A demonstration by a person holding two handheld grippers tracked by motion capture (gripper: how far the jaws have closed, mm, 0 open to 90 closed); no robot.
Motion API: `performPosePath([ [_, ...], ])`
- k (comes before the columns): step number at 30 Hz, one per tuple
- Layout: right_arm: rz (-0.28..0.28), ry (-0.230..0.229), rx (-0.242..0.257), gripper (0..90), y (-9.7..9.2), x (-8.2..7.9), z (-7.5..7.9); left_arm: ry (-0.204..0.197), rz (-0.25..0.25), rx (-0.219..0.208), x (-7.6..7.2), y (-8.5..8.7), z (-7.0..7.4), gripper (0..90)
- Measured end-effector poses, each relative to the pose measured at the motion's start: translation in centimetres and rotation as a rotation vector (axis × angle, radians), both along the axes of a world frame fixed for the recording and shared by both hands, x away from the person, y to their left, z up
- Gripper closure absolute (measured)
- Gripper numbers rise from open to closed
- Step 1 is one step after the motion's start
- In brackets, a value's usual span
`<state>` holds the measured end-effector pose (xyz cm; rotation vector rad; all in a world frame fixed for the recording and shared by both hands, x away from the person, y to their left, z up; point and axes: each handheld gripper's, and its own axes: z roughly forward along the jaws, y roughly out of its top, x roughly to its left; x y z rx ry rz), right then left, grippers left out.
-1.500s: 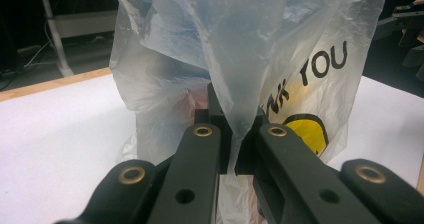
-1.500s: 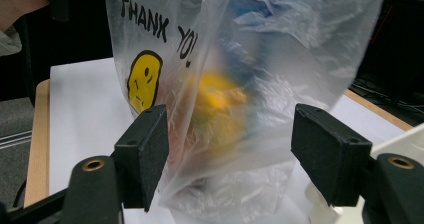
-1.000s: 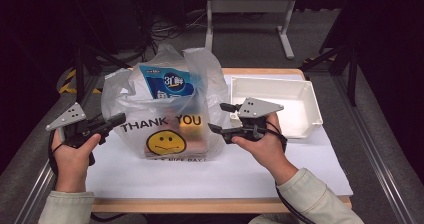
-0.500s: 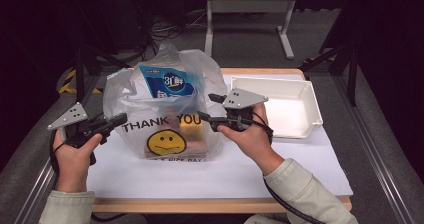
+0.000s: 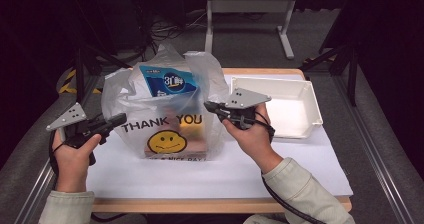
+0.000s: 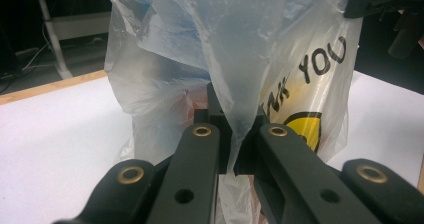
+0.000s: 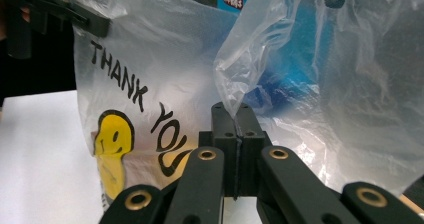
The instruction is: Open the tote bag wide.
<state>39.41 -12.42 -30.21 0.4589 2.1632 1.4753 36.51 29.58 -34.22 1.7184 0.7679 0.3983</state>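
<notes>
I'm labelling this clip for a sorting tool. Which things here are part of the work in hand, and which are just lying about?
In the job:
- clear plastic bag printed THANK YOU with a yellow smiley
- left gripper, shut on the bag's plastic
- right gripper, jaws just closed on the bag's plastic
- blue packet inside the bag

Lying about:
- white plastic tray
- white sheet covering the table

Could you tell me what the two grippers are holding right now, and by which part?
Both hold the plastic bag: the left gripper pinches film at one side, the right gripper, whose jaws have just closed, a fold at the other side.
</notes>
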Motion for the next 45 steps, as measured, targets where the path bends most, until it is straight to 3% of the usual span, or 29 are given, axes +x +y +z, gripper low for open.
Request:
performPosePath([
  [5, 0.011, 0.003, 0.006, 90.0, -0.4, -0.6, -0.1, 0.001, -0.001, 0.003, -0.1, 0.0, 0.0, 89.4],
  [8, 0.027, 0.031, 0.017, 90.0, -0.9, -1.0, -0.5, 0.007, -0.008, 0.012, 0.0, -0.1, -0.2, 89.5],
  [21, 0.028, 0.076, 0.003, 90.0, -1.4, -1.5, -3.0, 0.056, -0.035, 0.041, -0.5, -0.3, -2.1, 89.5],
  [27, 0.007, 0.105, 0.001, 90.0, -2.0, -1.1, -4.4, 0.084, -0.029, 0.072, 0.1, -0.6, -3.0, 89.3],
  [45, -0.025, 0.177, -0.014, 90.0, -2.6, 0.0, -7.6, 0.177, -0.045, 0.104, 1.5, -1.0, -5.4, 89.0],
])
